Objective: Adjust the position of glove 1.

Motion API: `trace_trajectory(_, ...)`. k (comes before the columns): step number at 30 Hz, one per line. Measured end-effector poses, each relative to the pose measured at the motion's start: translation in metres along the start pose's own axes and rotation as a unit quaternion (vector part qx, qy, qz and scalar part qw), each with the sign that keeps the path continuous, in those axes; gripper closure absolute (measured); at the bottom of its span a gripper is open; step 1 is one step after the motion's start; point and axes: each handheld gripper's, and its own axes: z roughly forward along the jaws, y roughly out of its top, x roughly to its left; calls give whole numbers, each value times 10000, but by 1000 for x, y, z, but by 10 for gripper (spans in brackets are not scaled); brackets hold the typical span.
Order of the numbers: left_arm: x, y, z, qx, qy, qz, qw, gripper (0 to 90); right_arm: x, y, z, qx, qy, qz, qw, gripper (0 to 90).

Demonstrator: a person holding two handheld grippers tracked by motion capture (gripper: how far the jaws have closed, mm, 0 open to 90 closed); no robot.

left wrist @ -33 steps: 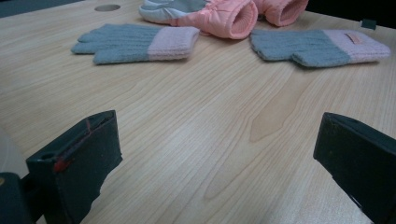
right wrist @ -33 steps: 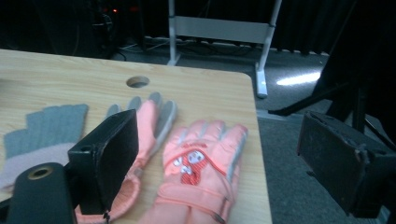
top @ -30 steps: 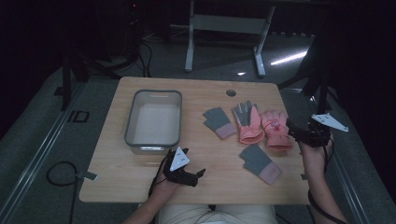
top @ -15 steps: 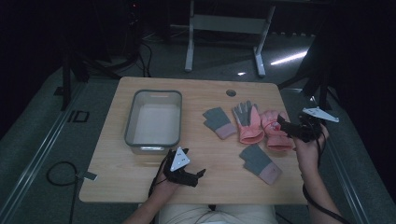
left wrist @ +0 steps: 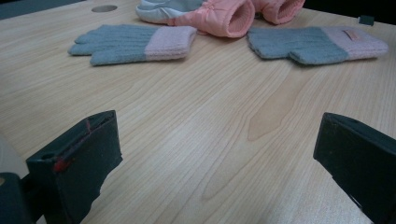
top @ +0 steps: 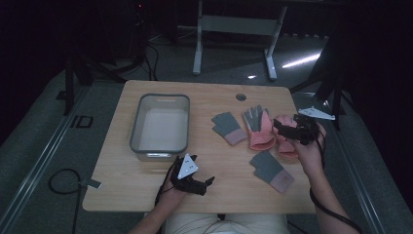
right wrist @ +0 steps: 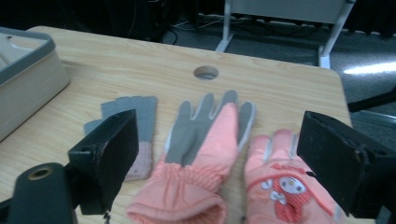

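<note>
Grey-rimmed bin (top: 160,127) on wooden table (top: 122,180), two grey knit gloves (top: 228,127) apart

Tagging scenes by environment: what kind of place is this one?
Probably a lab or recording workspace, not a home. A plain wooden table with a cable hole stands on grey carpet in a dark room, cables trail across the floor, and a metal stand frame stands behind.

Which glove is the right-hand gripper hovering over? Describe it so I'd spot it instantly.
Start at the grey bin on the wooden table, then go right past two gloves. The outermost pink padded glove lies beneath the right gripper; unlike its neighbours, it bears a cartoon face.
</note>
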Motion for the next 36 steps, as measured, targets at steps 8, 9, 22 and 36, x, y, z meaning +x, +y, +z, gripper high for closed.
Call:
trace_trajectory(8,-1,0,0,-3,5,33,10000,4,21,6,17,-19,369,-254,9990,186)
trace_trajectory(9,-1,0,0,-4,3,33,10000,4,24,6,19,-24,443,-275,9986,201)
trace_trajectory(22,-1,0,0,-18,-17,34,10000,4,58,7,57,226,889,-541,9943,322)
trace_trajectory(36,-1,0,-1,-35,-25,35,10000,4,78,-1,102,892,1063,-774,9873,426)
